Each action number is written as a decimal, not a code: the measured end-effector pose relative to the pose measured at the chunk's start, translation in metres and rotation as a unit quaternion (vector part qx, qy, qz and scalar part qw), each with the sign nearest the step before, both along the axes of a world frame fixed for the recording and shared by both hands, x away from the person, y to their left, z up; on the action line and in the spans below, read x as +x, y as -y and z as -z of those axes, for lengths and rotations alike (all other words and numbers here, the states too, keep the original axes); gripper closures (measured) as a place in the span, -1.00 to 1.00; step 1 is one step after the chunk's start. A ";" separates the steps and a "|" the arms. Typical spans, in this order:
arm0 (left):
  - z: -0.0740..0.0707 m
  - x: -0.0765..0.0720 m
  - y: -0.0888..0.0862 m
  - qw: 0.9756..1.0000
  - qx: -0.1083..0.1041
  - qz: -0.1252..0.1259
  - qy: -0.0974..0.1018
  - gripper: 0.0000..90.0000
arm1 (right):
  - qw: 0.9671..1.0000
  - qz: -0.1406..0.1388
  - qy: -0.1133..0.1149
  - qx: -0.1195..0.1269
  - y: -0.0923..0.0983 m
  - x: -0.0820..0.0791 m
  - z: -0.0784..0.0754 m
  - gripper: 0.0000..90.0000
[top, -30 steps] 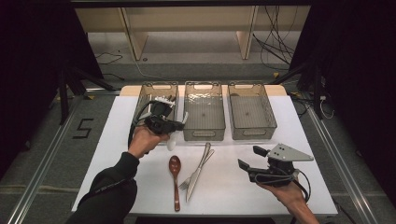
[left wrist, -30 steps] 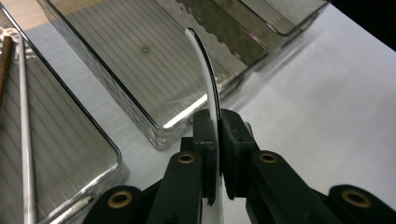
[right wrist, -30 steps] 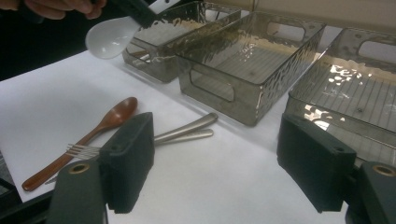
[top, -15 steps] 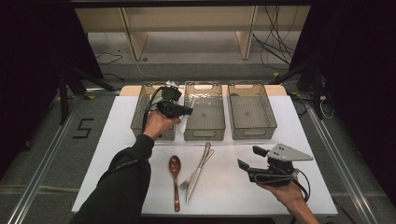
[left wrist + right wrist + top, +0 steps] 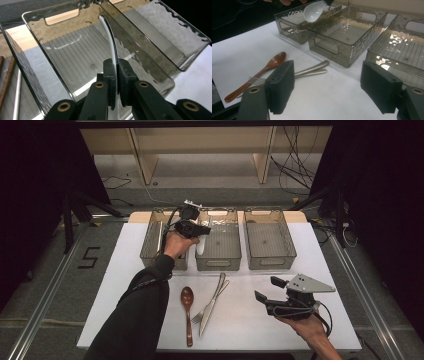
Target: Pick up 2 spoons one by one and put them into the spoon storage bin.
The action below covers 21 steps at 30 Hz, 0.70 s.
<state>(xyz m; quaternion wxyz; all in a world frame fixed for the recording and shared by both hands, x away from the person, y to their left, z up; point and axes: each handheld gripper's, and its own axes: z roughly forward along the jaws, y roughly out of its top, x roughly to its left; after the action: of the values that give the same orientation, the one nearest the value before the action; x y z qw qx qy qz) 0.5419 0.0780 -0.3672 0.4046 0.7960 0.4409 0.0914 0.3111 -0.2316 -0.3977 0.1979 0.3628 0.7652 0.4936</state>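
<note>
Left gripper view puts the left gripper point(image 5: 116, 82) clamped edge-on around a white ceramic spoon point(image 5: 111, 42), poised above the middle smoked-plastic bin point(image 5: 60, 15), likely for sorting. Nearer the person, the right gripper point(image 5: 272, 291) waits unclenched over the white table point(image 5: 240, 320).

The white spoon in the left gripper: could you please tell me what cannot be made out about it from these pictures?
- White spoon, right gripper view: handle cut off by the top edge.
- Left gripper view: its bowl is turned edge-on, and the handle end is hidden by the left gripper's jaws.
- High view: the person's hand covers most of it, and the rest is too small.
</note>
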 end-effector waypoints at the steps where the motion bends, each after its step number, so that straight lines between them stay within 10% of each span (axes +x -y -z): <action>1: 0.000 0.001 0.000 1.000 0.002 -0.001 0.001 0.89 | 1.000 0.001 0.000 -0.001 0.000 0.000 0.000 -0.37; 21: 0.020 0.009 0.010 1.000 0.025 -0.012 0.000 0.87 | 1.000 -0.003 0.000 -0.002 -0.001 0.000 0.000 -0.37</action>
<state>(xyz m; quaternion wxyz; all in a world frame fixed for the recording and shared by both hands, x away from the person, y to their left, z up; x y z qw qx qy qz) 0.5507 0.0677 -0.3874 0.3836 0.8006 0.4476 0.1074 0.3108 -0.2309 -0.3979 0.1975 0.3604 0.7673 0.4924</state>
